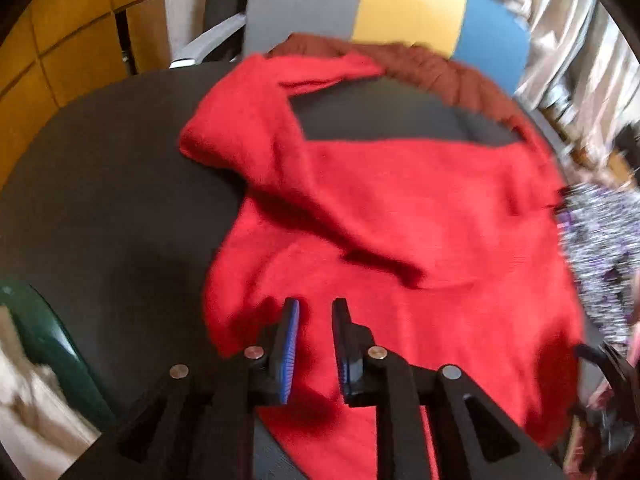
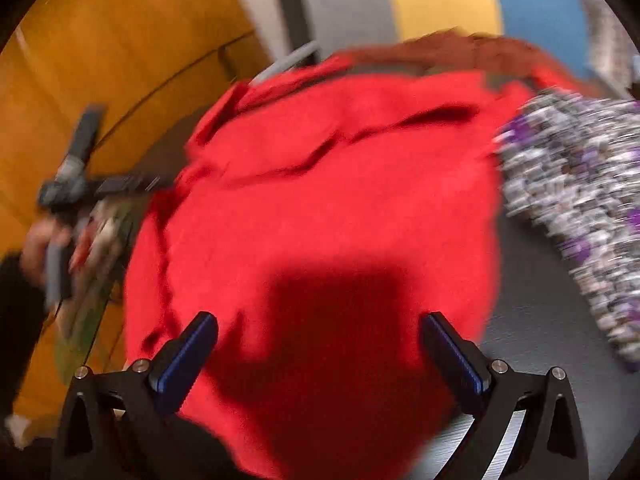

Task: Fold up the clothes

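Spread jaws over blurred red sweater [image 2: 320,208], edges perhaps cropped.

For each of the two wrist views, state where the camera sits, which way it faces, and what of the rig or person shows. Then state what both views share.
Left wrist: rides the left gripper, facing forward and down over the red sweater on the dark table; its own fingers show, narrowly apart.
Right wrist: rides the right gripper, facing down at the red sweater; fingers wide apart, and at the left edge a blurred hand with the other gripper.
Shared: sweater, table, patterned garment, colourful chair back.
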A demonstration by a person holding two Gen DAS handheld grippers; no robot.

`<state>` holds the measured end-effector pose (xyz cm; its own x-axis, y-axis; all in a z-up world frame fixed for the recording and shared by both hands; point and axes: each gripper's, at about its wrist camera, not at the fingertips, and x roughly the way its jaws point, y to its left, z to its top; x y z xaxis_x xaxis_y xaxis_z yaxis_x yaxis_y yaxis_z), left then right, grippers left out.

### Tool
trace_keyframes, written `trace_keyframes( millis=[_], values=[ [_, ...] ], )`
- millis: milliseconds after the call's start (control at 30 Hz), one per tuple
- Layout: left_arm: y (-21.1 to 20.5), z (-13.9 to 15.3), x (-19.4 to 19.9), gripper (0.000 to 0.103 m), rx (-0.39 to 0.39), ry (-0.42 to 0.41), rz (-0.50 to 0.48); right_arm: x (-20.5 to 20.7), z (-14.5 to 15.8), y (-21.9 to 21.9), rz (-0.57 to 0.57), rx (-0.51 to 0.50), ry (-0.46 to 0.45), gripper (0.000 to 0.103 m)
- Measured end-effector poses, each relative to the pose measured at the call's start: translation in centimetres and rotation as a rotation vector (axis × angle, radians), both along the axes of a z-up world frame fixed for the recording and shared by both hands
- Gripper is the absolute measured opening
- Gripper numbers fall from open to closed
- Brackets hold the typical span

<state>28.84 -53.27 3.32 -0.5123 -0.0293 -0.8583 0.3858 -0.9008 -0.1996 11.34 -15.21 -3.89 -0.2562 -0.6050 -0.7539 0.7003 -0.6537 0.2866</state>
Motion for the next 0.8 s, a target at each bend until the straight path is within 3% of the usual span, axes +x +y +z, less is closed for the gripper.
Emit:
trace_keyframes(
  millis=[67, 167, 333, 433, 567, 600, 633, 667, 700, 733, 800],
  values=[
    [0.7, 0.6, 1.2, 0.018, 0.05, 0.048, -0.028, -2.2, 1.2, 2.3, -0.112, 0.029, 0.098, 0.103],
    [3.1, 0.7, 1.9, 0.02, 0.138, 0.098, -0.083, -6.1, 1.1, 5.0, -0.247, 0.164, 0.19, 0.103],
    [7.0, 0.2, 1.2, 0.021, 0.202, 0.105, -0.176, -10.3, -2.5, 7.0, -0.295, 0.335, 0.147, 0.103],
    [8.1, -0.6, 0.8, 0.022, 0.231, 0.074, -0.208, -11.4, -3.4, 7.9, -0.304, 0.282, 0.104, 0.103],
    [8.9, -1.9, 0.2, 0.022, 0.261, 0.031, -0.216, -11.7, -3.3, 8.0, -0.294, 0.296, 0.113, 0.102],
    [9.2, -2.3, 0.2, 0.022, 0.266, 0.016, -0.219, -11.8, -3.1, 7.8, -0.277, 0.294, 0.119, 0.093],
    [9.4, -2.6, 0.4, 0.022, 0.265, 0.013, -0.219, -11.7, -2.8, 7.7, -0.263, 0.291, 0.136, 0.073],
    [9.7, -2.9, 0.7, 0.022, 0.261, 0.015, -0.218, -11.8, -2.4, 7.3, -0.252, 0.298, 0.149, 0.062],
    [9.9, -3.1, 1.0, 0.023, 0.257, 0.017, -0.216, -11.9, -2.0, 7.1, -0.243, 0.313, 0.162, 0.027],
    [9.9, -3.1, 1.2, 0.023, 0.259, 0.019, -0.212, -12.1, -1.6, 7.2, -0.244, 0.334, 0.182, 0.008],
    [10.1, -3.6, 1.1, 0.023, 0.291, 0.027, -0.182, -12.5, -0.8, 7.5, -0.246, 0.375, 0.222, 0.008]
  ],
)
